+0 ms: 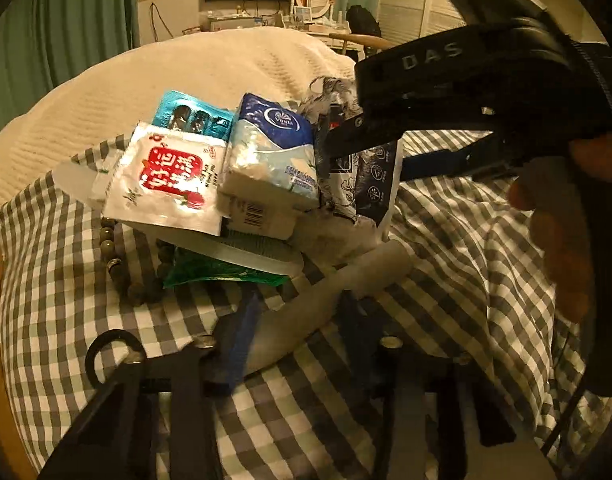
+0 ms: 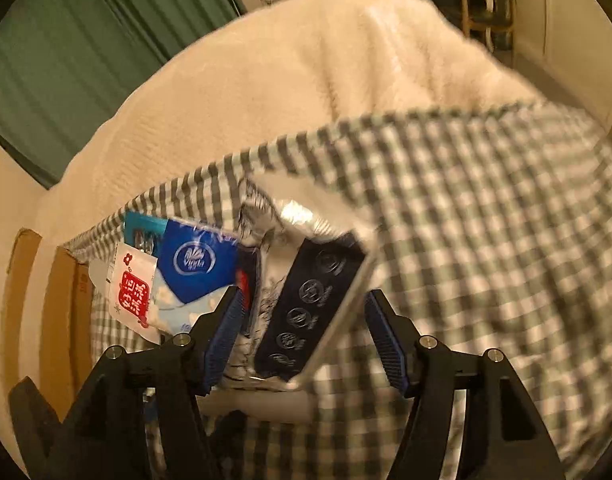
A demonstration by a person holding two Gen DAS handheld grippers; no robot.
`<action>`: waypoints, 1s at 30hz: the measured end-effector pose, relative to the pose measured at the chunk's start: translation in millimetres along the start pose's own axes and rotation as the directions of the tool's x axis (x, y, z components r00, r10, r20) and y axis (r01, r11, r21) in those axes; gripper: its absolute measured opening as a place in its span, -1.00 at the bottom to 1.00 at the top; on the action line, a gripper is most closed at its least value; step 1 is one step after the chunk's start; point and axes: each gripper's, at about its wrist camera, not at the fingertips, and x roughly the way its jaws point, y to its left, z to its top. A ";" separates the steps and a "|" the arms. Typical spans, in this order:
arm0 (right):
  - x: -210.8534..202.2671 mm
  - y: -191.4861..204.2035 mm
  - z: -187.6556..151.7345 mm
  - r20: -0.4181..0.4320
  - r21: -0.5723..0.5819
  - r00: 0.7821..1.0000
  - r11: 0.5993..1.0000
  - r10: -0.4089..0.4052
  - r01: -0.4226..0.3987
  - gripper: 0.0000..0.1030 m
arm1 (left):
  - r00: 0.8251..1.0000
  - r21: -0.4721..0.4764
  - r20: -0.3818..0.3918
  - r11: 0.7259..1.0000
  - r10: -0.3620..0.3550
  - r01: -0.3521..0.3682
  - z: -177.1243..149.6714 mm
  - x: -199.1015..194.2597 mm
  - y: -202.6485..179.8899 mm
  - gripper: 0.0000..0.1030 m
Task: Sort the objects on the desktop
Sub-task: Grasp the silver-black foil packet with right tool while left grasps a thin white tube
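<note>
Right wrist view: checked cloth (image 2: pixel 485 208), soft and rumpled, under a heap of packets. Dark glossy sachet (image 2: pixel 309 304) at twelve o'clock between right gripper (image 2: pixel 302 338) pads, long axis running toward one o'clock; jaws parted, not pressing (blurred). Blue tissue pack (image 2: pixel 194 264) at ten o'clock. Left gripper (image 1: pixel 290 344) closed on pale translucent tube (image 1: pixel 325 296).

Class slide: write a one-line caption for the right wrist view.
Right gripper open around a dark sachet on the checked cloth.
</note>
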 end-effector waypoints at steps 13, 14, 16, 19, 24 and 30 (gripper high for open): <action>-59.7 -4.7 -4.7 0.112 -0.030 0.994 1.000 -0.005 0.009 -0.70 | 0.993 -0.073 0.016 0.990 -0.117 0.118 -18.5 -44.8 7.5 -0.98; -66.3 -6.1 -5.1 0.123 -0.042 0.992 0.999 -0.004 0.009 -0.70 | 0.993 -0.065 0.013 0.991 -0.118 0.119 -18.0 -44.2 6.7 -0.98; -77.3 -7.7 -6.6 0.146 -0.075 0.989 0.997 -0.014 0.025 -0.70 | 0.988 -0.065 -0.017 0.986 -0.152 0.150 -15.2 -36.1 5.0 -0.98; -82.3 -15.9 -8.2 0.146 -0.063 0.989 0.998 0.009 0.000 -0.70 | 0.995 -0.003 -0.032 0.995 -0.099 0.098 -19.5 -30.0 -3.5 -0.91; -73.0 -18.1 -6.9 0.119 -0.079 0.993 0.997 0.015 -0.006 -0.70 | 0.994 -0.033 -0.011 0.994 -0.108 0.107 -23.6 -32.7 6.7 -0.91; -74.7 -14.9 -14.2 0.117 -0.082 0.993 0.997 0.023 -0.014 -0.70 | 0.990 -0.053 -0.027 0.989 -0.138 0.137 -14.7 -23.6 24.7 -0.90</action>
